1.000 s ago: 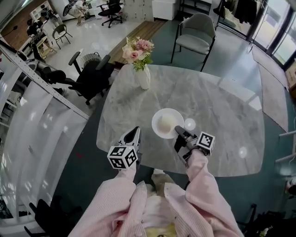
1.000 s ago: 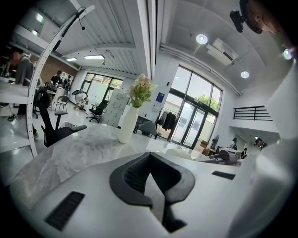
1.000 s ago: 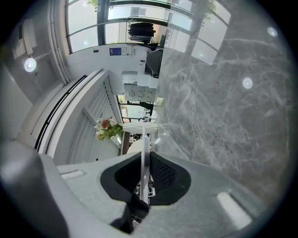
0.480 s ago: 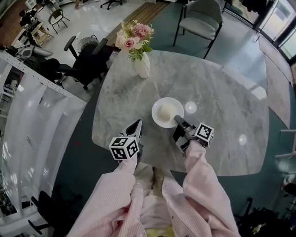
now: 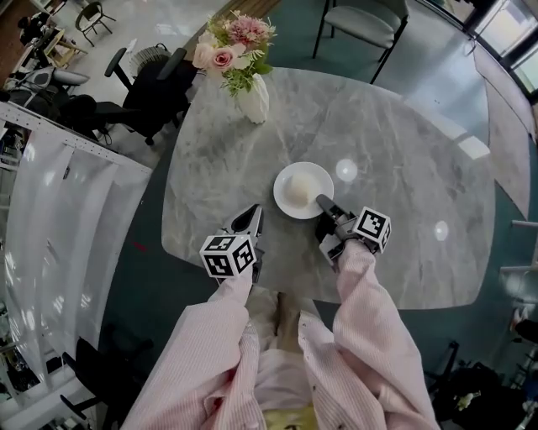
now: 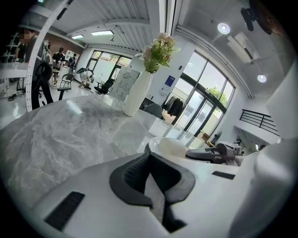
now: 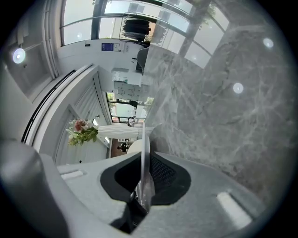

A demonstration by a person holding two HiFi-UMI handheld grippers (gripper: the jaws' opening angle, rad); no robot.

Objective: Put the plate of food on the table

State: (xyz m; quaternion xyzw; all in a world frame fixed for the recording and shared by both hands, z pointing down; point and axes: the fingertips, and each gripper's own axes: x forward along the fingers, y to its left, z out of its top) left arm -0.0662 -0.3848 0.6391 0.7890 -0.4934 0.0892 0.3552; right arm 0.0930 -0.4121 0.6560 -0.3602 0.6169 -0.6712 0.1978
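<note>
A white plate (image 5: 313, 176) with a pale round bun (image 5: 299, 189) on it sits low over the grey marble table (image 5: 403, 185); I cannot tell whether it touches. My right gripper (image 5: 323, 202) is shut on the plate's near right rim. In the right gripper view that rim (image 7: 145, 139) runs edge-on between the pads of the right gripper (image 7: 144, 160). My left gripper (image 5: 252, 213) is shut and empty, near the table's front edge, left of the plate. The left gripper view shows the left gripper (image 6: 150, 157), with the plate (image 6: 168, 145) just beyond it.
A white vase of pink flowers (image 5: 252, 99) stands at the table's far left. A black office chair (image 5: 143, 92) is left of the table and a grey chair (image 5: 366, 25) behind it. A white rail (image 5: 76, 151) runs along the left.
The head camera has shifted, so the table sits higher in view. The plate and both grippers keep their places relative to the table.
</note>
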